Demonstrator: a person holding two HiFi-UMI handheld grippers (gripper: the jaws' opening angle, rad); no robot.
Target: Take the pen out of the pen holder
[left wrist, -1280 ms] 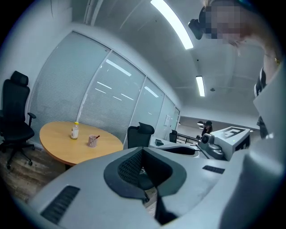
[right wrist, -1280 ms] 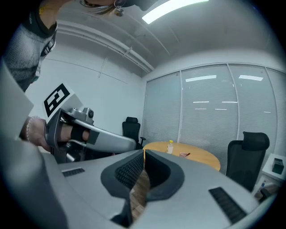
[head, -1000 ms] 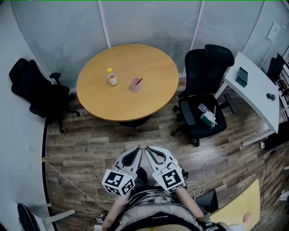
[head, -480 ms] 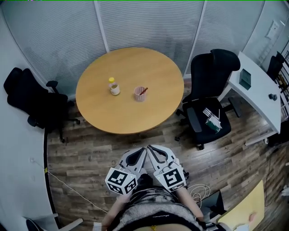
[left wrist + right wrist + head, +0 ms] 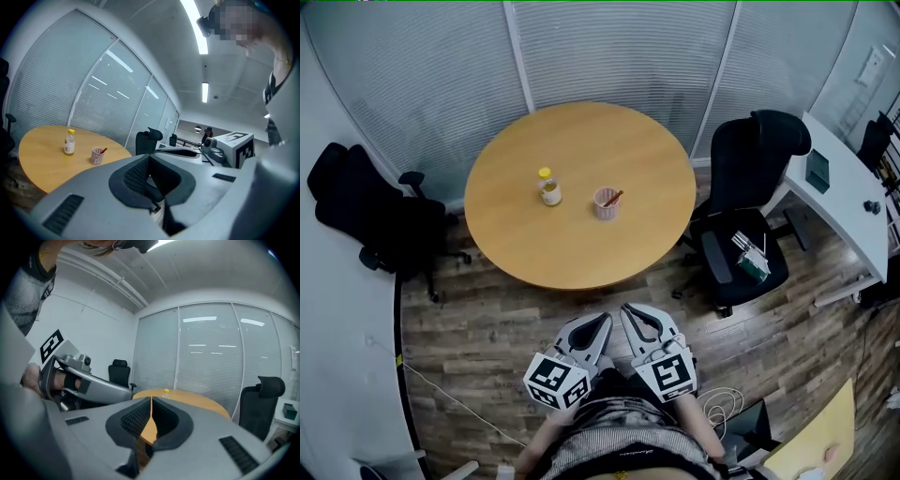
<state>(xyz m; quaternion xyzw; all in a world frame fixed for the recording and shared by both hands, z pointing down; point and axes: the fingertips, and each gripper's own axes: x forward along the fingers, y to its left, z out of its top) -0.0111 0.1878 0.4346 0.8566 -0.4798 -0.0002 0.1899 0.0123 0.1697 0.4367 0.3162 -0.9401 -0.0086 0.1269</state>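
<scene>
A pink mesh pen holder (image 5: pixel 606 202) stands near the middle of the round wooden table (image 5: pixel 516 244), with a red-brown pen (image 5: pixel 614 197) leaning out of it to the right. The left gripper view also shows the pen holder (image 5: pixel 97 156) far off on the table. My left gripper (image 5: pixel 602 323) and right gripper (image 5: pixel 630 312) are held close to the person's body, well short of the table. Both are shut with nothing between the jaws. The right gripper view shows only the table's edge (image 5: pixel 187 397).
A small clear bottle with a yellow cap (image 5: pixel 548 187) stands left of the pen holder. Black office chairs sit at the left (image 5: pixel 366 211) and right (image 5: pixel 750 216) of the table. A white desk (image 5: pixel 844 197) runs along the right. Cables (image 5: pixel 727 408) lie on the wooden floor.
The view has shifted: the table and chairs now sit lower and further right in the head view, so the person has come nearer. Both grippers stay shut and close together.
</scene>
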